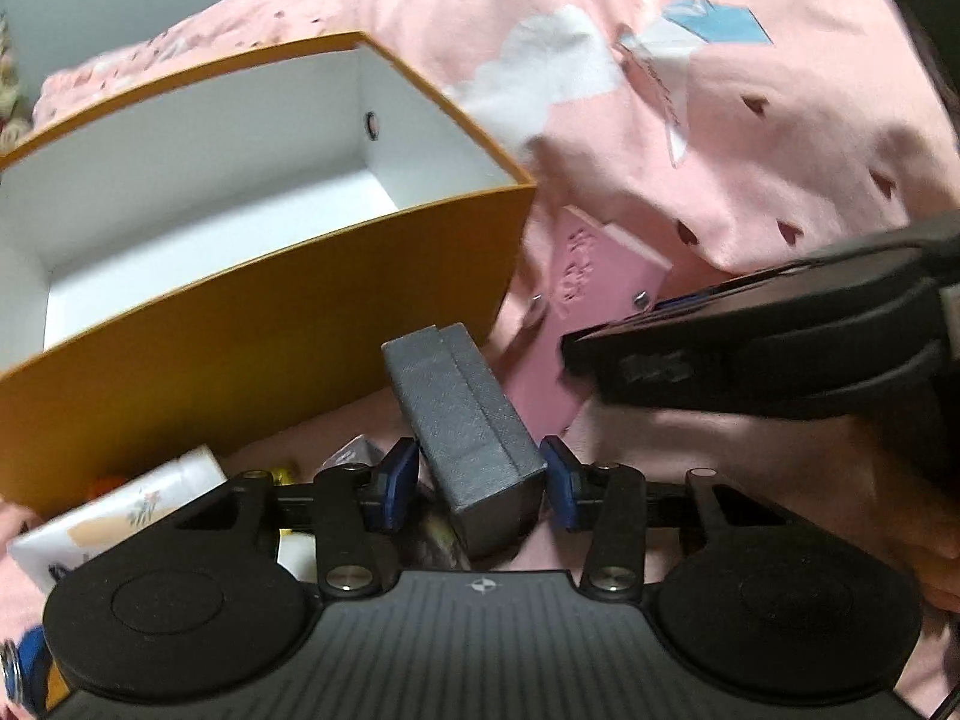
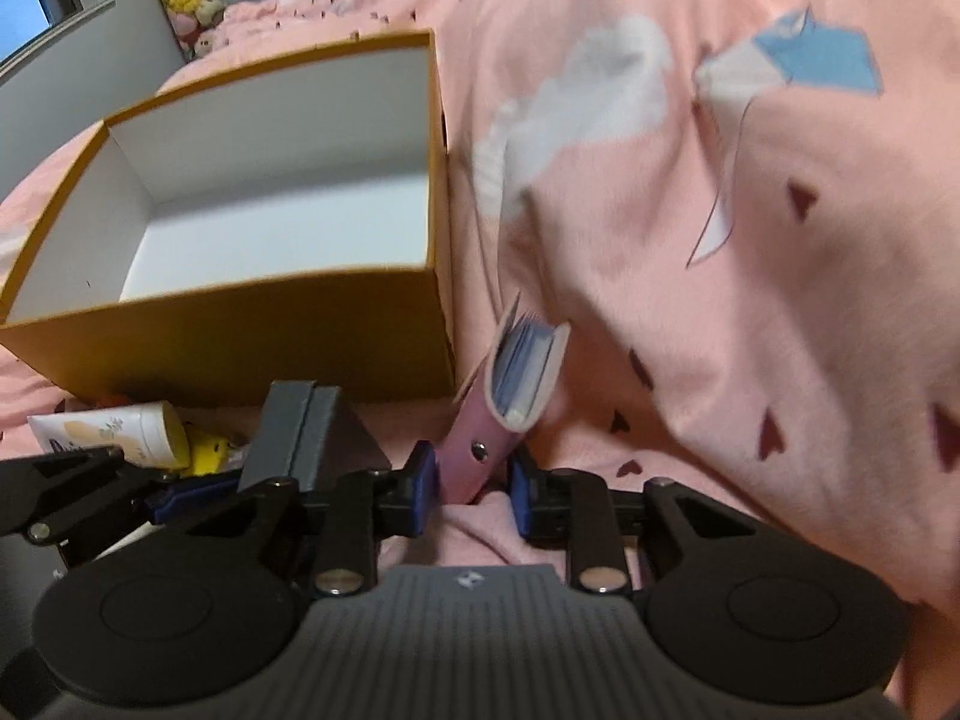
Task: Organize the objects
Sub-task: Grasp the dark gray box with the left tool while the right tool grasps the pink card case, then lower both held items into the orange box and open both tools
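Your left gripper (image 1: 480, 489) straddles one grey textured case (image 1: 465, 432), blue pads beside its sides; contact unclear. One orange cardboard box (image 1: 258, 324), white inside, sits beyond. Right view: your right gripper (image 2: 471, 495), jaws narrow, flanks one pink snap wallet (image 2: 474, 450) on pink bedding (image 2: 750, 240); grip unclear.

Orange box (image 1: 258, 324), white inside, open top, sits upright on the pink bedding. Grey case (image 1: 465, 426) with a seam down its top stands just in front of the box's near right corner. Pink notebook (image 2: 480, 438) with a snap button stands on end right of the box, blue-edged pages fanned.
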The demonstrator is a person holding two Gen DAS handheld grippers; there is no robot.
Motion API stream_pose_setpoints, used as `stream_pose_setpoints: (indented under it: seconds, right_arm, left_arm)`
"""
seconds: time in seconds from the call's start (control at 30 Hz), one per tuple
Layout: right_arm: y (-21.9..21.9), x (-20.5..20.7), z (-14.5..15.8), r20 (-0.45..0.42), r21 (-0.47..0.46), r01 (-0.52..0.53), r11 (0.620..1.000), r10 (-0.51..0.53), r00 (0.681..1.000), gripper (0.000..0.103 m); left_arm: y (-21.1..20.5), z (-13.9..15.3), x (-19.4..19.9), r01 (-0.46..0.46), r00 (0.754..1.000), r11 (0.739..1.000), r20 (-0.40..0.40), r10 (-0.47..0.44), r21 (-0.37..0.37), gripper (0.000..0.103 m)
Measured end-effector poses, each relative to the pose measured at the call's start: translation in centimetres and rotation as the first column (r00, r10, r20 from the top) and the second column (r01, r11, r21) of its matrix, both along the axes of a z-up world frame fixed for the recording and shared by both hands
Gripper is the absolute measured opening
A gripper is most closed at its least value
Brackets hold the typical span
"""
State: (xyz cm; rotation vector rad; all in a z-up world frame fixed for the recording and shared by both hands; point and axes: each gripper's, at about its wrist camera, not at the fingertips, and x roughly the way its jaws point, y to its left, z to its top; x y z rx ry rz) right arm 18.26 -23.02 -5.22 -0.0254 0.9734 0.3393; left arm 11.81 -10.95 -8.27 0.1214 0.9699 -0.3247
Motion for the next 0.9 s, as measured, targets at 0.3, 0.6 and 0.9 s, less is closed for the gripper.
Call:
stream_pose_setpoints:
  seconds: [0.3,0.6,0.9]
  right_arm:
    - [-1.3,-2.8,4.7,0.150,0.026,0.055,0.998,-0.058,0.987,0.025]
    - [-1.1,-4.5,10.3,0.284,0.093,-0.018,0.995,-0.009,0.959,0.018]
    - [1.0,-1.8,12.5,0.329,0.196,-0.091,0.976,0.022,0.944,0.017]
  left_arm:
    - [2.9,3.2,-1.6,-0.053,0.995,0.993,0.083,0.062,-0.105,0.045]
    - [5.1,9.3,-3.0,-0.061,0.972,0.970,0.208,0.112,-0.236,0.038]
    - [7.6,13.0,-0.7,-0.113,0.941,0.939,0.269,0.207,-0.325,0.038]
